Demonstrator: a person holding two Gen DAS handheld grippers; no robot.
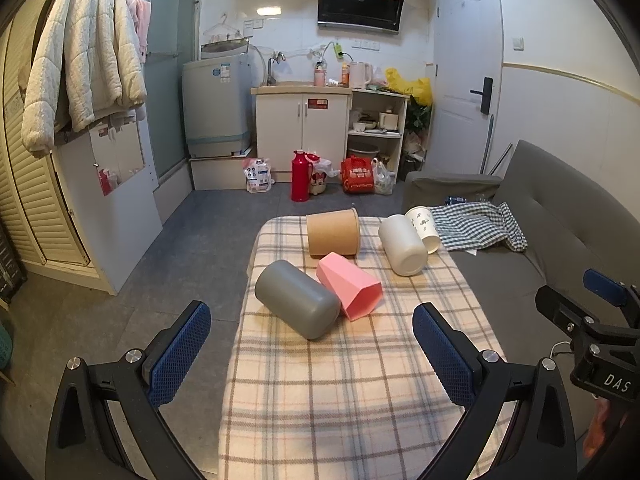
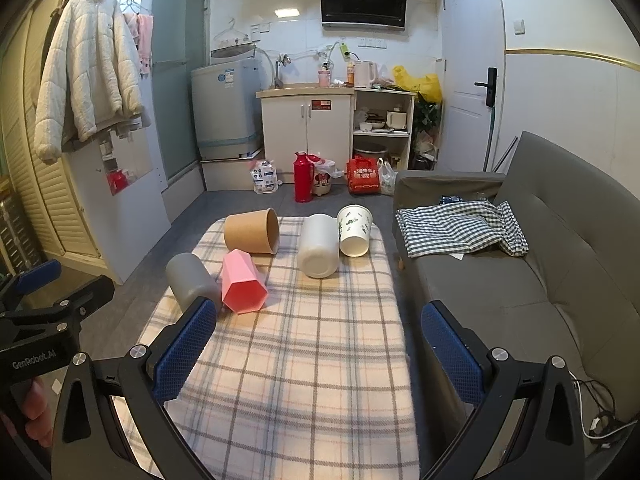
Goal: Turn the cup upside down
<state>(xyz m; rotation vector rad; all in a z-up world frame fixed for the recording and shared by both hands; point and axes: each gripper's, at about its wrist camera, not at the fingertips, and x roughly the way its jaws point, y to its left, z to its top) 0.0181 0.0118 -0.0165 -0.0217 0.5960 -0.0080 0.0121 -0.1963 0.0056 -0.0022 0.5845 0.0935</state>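
Several cups lie on their sides on a plaid-covered table point(image 1: 320, 392): a grey cup point(image 1: 297, 299), a pink faceted cup point(image 1: 350, 286), a brown paper cup point(image 1: 333, 233), a white cup point(image 1: 402, 245) and a printed paper cup point(image 1: 423, 228). In the right wrist view they are the grey cup point(image 2: 192, 280), pink cup point(image 2: 243, 282), brown cup point(image 2: 251, 231), white cup point(image 2: 319, 245) and printed cup point(image 2: 354, 230). My left gripper point(image 1: 312, 354) is open and empty, short of the grey cup. My right gripper point(image 2: 318, 354) is open and empty over the table's near half.
A grey sofa point(image 2: 520, 280) with a checked cloth point(image 2: 460, 230) stands right of the table. Grey floor point(image 1: 192, 248) lies to the left. A red thermos point(image 1: 300, 176) and bags stand on the floor before the kitchen cabinet point(image 1: 300, 120).
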